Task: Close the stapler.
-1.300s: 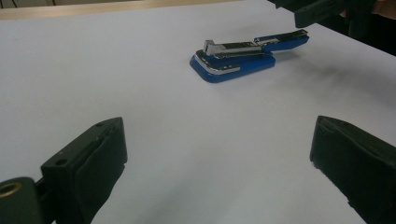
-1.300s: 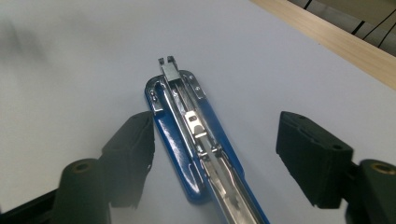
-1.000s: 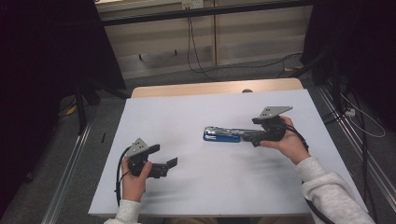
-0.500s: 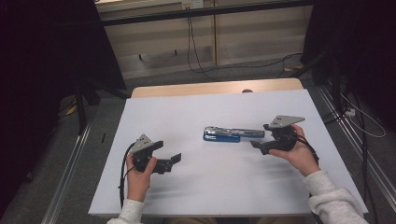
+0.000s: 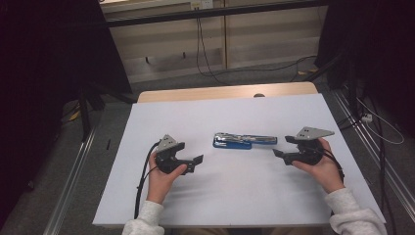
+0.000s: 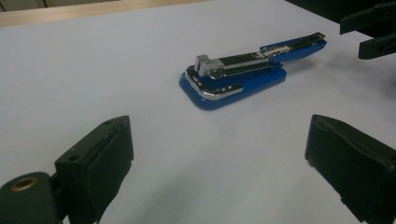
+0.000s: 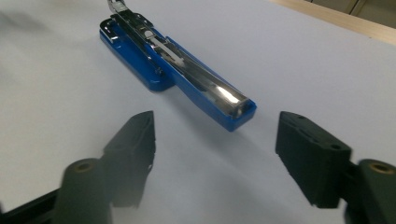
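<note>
Two hand-held grippers flank one blue stapler [image 5: 243, 141] that lies flat on the white table [image 5: 230, 196], and the stapler serves as the landmark for everything else. It sits on the table with its long axis running left to right in the high view; its chrome top arm [image 7: 187, 63] rests along the blue base, and nothing touches it.

To the left of the stapler and a little nearer the person, the left hand-held gripper [image 5: 195, 162] is held by the person's left hand [image 5: 164, 177], its tips pointing toward the stapler's broader end. In the left gripper view its jaws stand wide apart with bare table between them, and the stapler [image 6: 250, 70] lies ahead of them, well clear of both pads.

Just beyond the stapler's narrow right end, the right hand-held gripper [image 5: 277, 152] is held by the person's right hand [image 5: 320, 166], with the grey three-cornered plate [image 5: 309, 132] on top. Its jaws have just been closing somewhat, yet they are apart and nothing lies between them; in the right gripper view the stapler's rounded blue tip [image 7: 240, 112] is a short way ahead of the gap, not touching either pad. The right hand-held gripper's black tips also appear past the far end of the stapler in the left gripper view [image 6: 371, 30].

A black cable [image 5: 143, 181] trails from the left hand-held gripper toward the table's near edge, away from the stapler.
</note>
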`<state>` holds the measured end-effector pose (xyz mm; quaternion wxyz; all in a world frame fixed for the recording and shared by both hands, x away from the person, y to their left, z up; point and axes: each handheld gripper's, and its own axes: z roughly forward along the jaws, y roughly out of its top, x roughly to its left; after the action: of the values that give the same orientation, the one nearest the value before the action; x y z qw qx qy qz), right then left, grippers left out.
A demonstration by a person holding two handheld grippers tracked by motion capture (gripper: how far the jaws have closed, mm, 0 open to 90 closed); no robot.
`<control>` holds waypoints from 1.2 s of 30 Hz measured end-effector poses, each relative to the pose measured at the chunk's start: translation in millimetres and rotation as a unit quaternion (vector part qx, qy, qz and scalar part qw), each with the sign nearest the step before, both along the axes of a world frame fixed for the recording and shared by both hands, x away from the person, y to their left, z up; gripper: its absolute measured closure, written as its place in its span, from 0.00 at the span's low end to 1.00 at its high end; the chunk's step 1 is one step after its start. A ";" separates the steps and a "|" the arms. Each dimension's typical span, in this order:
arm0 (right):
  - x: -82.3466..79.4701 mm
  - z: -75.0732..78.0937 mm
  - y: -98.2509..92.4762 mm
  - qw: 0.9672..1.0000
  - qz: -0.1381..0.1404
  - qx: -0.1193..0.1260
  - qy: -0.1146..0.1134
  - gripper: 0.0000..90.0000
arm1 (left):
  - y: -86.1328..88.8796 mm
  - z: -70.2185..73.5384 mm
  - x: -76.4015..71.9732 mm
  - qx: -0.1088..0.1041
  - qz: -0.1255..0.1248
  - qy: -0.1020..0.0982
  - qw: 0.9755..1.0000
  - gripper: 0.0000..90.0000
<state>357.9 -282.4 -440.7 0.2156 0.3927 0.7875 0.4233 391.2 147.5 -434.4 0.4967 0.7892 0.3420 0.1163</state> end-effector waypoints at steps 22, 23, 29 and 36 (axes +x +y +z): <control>2.1 -14.0 -6.8 0.999 -0.017 -0.032 0.037 1.00 | -35.2 -14.0 38.6 0.026 0.014 0.017 0.999 0.89; 3.8 -15.2 -5.5 0.999 -0.018 -0.034 0.038 1.00 | -37.3 -15.3 40.4 0.036 0.014 0.018 0.999 0.92; 13.7 -17.7 2.2 0.998 -0.017 -0.046 0.049 1.00 | -47.6 -20.6 50.5 0.037 0.010 0.027 0.999 0.99; 23.0 -14.8 5.6 0.997 -0.015 -0.061 0.052 1.00 | -54.8 -27.6 57.9 0.052 0.007 0.045 0.998 1.00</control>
<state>380.9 -276.8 -455.5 0.2038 0.4122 0.8160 0.3502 449.2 92.8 -461.9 0.4383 0.8159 0.3630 0.1018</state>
